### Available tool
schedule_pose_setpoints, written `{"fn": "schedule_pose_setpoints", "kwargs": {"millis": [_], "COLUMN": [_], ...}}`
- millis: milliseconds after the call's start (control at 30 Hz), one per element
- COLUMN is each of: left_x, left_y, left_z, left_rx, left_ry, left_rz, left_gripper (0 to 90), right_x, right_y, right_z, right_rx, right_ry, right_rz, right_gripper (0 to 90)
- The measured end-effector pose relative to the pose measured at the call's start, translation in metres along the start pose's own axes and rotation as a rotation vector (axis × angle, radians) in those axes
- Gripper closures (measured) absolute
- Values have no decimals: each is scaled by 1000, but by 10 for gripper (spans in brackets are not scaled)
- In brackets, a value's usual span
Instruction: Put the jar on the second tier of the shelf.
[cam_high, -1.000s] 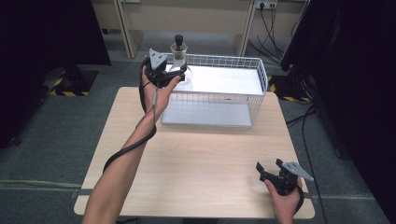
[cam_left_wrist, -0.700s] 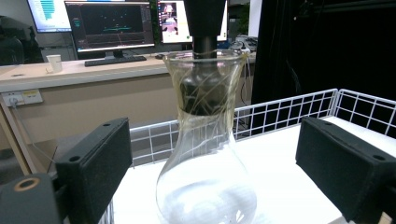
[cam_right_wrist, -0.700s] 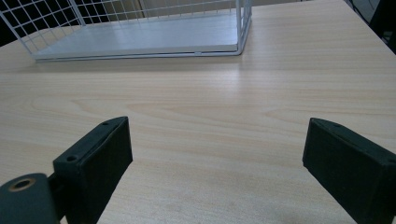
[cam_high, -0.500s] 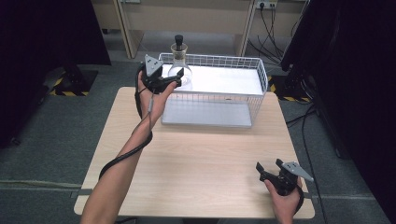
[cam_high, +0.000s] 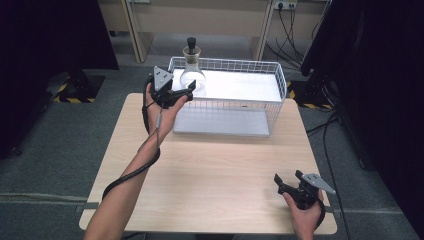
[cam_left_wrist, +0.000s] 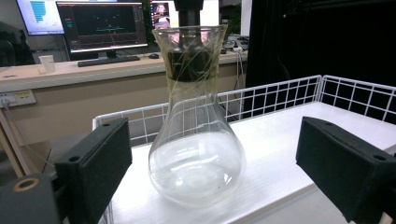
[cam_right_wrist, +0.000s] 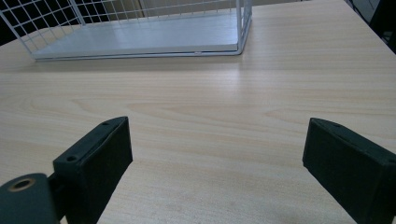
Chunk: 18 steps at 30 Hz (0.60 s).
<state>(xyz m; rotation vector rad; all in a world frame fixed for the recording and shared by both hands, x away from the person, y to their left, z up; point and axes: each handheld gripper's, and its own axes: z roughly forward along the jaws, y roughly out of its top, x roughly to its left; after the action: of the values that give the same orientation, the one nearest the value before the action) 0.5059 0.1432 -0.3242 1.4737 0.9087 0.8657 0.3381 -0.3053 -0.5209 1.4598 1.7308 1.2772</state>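
1. Two grippers are in the person's hands. The left gripper (cam_high: 186, 91) has its fingers (cam_left_wrist: 95, 163) wide open, with nothing pinched.
2. Right ahead of those fingers, in the gap between them but not touching, stands the glass flask (cam_left_wrist: 196, 135). It is upright on the white top shelf of the wire basket (cam_high: 272, 80), at the end nearest the left gripper.
3. I think the grab is not done yet. Closing the fingers on the flask and lifting it are left to do.
4. The flask is clear and smooth, round and fat at the bottom, thin at the neck, with a dark stopper (cam_high: 191, 42) on top. It looks slippery.
5. The basket is thin white wire in little squares.
6. The right gripper (cam_high: 289, 181) has open fingers (cam_right_wrist: 98, 163) too, low over the pale wooden worktop (cam_right_wrist: 224, 116), well away from the flask.
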Motion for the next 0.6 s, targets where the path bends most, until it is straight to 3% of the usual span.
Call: {"fn": "schedule_pose_setpoints", "kwargs": {"millis": [600], "left_x": [-2], "left_y": [-19], "left_z": [-19], "left_rx": [0], "left_ry": [-15], "left_rz": [9], "left_gripper": [102], "right_x": [0], "right_y": [0], "right_z": [0], "right_rx": [0], "right_ry": [-1], "right_rz": [2], "right_gripper": [85]}}
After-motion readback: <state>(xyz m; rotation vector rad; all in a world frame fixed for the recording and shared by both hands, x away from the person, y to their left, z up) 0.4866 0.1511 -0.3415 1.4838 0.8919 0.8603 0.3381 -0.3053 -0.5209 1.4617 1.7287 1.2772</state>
